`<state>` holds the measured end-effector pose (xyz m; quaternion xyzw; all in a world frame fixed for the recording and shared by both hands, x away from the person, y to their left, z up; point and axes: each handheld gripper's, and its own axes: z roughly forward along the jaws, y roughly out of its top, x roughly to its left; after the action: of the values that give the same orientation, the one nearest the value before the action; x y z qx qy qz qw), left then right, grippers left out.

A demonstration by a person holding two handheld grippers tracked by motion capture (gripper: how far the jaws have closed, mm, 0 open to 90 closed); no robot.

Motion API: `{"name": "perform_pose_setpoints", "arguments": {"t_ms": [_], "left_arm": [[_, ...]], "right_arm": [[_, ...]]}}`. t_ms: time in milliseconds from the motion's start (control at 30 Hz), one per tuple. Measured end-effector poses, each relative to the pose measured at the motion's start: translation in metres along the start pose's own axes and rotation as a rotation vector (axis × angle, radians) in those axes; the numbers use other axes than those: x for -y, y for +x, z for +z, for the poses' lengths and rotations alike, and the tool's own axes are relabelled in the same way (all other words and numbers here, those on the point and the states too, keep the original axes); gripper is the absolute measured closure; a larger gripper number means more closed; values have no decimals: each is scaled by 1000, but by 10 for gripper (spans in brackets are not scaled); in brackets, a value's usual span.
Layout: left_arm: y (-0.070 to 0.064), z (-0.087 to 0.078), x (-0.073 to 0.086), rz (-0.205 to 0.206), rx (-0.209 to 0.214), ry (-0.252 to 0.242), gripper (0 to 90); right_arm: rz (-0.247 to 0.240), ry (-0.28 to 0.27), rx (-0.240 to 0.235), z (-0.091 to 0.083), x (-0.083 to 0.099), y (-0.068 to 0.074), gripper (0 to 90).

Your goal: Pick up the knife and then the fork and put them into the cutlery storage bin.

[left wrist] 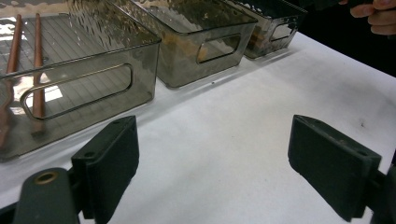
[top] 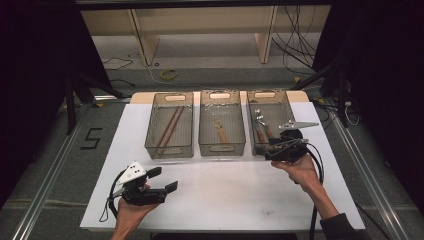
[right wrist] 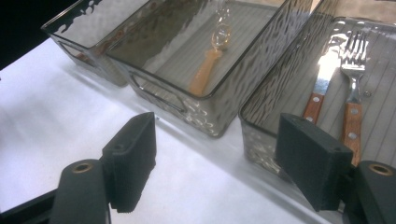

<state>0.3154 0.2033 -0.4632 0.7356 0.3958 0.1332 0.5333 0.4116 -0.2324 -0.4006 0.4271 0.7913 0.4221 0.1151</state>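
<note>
A: Logging the right side first. The right gripper (top: 266, 150) is hovering at the near end of the right bin (top: 287, 100), its jaws standing spread with nothing between them. In the right gripper view one jaw is hanging over the white tabletop (right wrist: 56, 116) and the other is sitting over that bin's near wall (right wrist: 261, 140).

B: And what is lying in that bin?

A: A fork (right wrist: 353, 70) and a knife (right wrist: 320, 84), both with wooden riveted handles, are lying side by side on the ribbed floor, close but apart (tines and blade pointing away from the person). Neither is touching the gripper.

B: Left side?

A: The left gripper (top: 164, 180) is resting low over bare table near the front edge, well apart from the bins. Its jaws are also standing wide, gripping nothing; the left gripper view is showing white table (left wrist: 224, 154) between them.

B: The other bins?

A: The middle bin (top: 222, 97) is holding a single spoon (right wrist: 212, 56) with a pale wooden handle, lying lengthwise. The left bin (top: 170, 150) is holding two chopsticks (left wrist: 25, 60), reddish brown, lying nearly parallel. All three bins are smoky and see-through, standing in a row just beside one another.
</note>
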Motion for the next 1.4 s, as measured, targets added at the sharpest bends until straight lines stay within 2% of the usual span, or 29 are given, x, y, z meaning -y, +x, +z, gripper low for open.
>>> {"name": "perform_pose_setpoints", "arguments": {"t_ms": [267, 567, 867, 1000, 1100, 1400], "left_arm": [[0, 1, 0, -5, 10, 9, 160], [0, 2, 1, -2, 17, 19, 160], [0, 2, 1, 2, 22, 19, 160], [-1, 3, 1, -1, 26, 22, 160], [-1, 3, 1, -3, 29, 23, 160], [-1, 4, 1, 2, 35, 28, 160]], "right_arm": [[4, -47, -31, -7, 18, 6, 272], [-17, -100, -52, -16, 33, 16, 267], [-38, -115, -68, -16, 48, 25, 254], [-51, -144, -71, -19, 54, 28, 245], [-46, -152, -85, -20, 59, 30, 243], [-55, -182, -89, -24, 71, 33, 245]]}}
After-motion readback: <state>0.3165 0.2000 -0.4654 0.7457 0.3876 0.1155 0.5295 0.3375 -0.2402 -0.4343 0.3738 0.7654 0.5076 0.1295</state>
